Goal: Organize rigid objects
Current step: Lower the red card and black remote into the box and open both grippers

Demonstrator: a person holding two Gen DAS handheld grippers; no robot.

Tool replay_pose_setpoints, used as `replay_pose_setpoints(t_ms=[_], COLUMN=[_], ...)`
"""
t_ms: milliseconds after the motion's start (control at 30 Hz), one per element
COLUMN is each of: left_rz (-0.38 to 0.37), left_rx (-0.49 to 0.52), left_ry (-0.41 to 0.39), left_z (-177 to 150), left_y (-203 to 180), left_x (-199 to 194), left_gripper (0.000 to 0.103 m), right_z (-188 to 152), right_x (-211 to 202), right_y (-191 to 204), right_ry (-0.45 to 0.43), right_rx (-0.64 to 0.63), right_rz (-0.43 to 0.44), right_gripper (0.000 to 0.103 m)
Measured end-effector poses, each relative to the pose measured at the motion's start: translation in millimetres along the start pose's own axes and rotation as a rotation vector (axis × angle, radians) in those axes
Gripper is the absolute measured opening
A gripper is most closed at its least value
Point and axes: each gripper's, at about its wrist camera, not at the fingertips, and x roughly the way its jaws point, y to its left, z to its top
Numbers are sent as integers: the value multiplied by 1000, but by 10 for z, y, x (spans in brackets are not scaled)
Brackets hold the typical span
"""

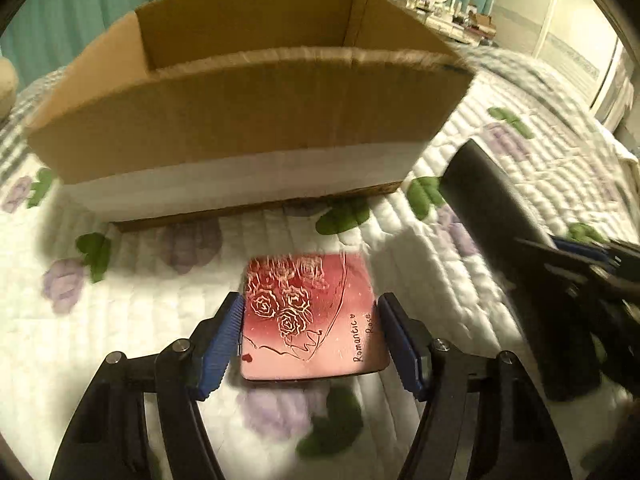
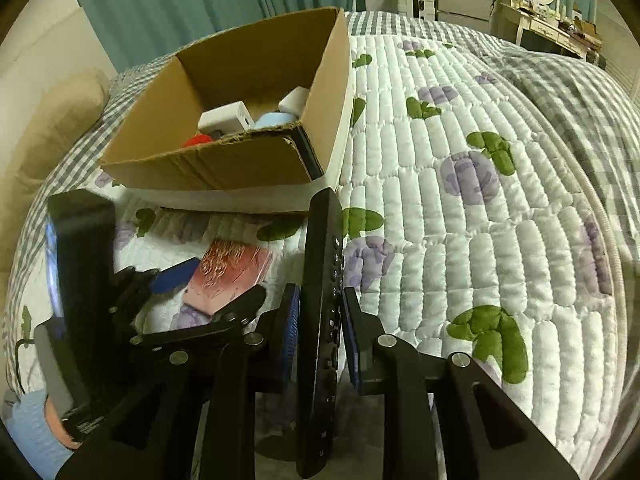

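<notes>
In the left wrist view the left gripper [image 1: 311, 334] straddles a pink square card [image 1: 310, 318] printed with roses and the words "Romantic Rose", lying flat on the flowered quilt [image 1: 132, 308] at lower centre. Its blue pads [image 1: 224, 346] sit at the card's two side edges; the left one appears to touch, the right may stand just clear, so a firm grasp cannot be told. The open cardboard box [image 1: 248, 116] fills the upper frame beyond. In the right wrist view the right gripper [image 2: 320, 322] is clenched on a black remote control [image 2: 322, 320], held edge-on at centre. The box [image 2: 224, 160], upper left, holds white, blue and red items.
</notes>
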Motion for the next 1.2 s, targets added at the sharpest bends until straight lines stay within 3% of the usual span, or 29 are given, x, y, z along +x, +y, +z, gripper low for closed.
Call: replay_pose_setpoints(t_ms=[300,433,533,700,833,933,1000,1200], left_rz=[-46,-52,-74,-34,16,115,142,131], left_rx=[-16,-15,6,20,3,-3,-6,-27], left_ry=[-122,-223,-254,-314,-335,-327,-307,-269], left_z=[-72,64,266,715,1045,1217,1294,1356], left_y=[332,382,402,364,471,541,580,641], left_x=[-874,-1340,-1509,-1517,-1370,-1107,-913,-518], left_gripper=[68,68,68,68,68,68,68,69], right_z=[40,242,502,969,1321,1457,1521,1552], right_x=[-582,-966,-1169,-1271,-1100,-913,-743,-324], right_y=[115,231,343,501,554,554,522,409], right_ry=[-149,-235,-279,-326,-320,-298,-274,-216], right_rx=[21,8,-37,-93,-106,-107,-105,-96], right_rz=[10,27,19,14,23,19,21,24], right_gripper=[20,20,20,20,20,20,20,20])
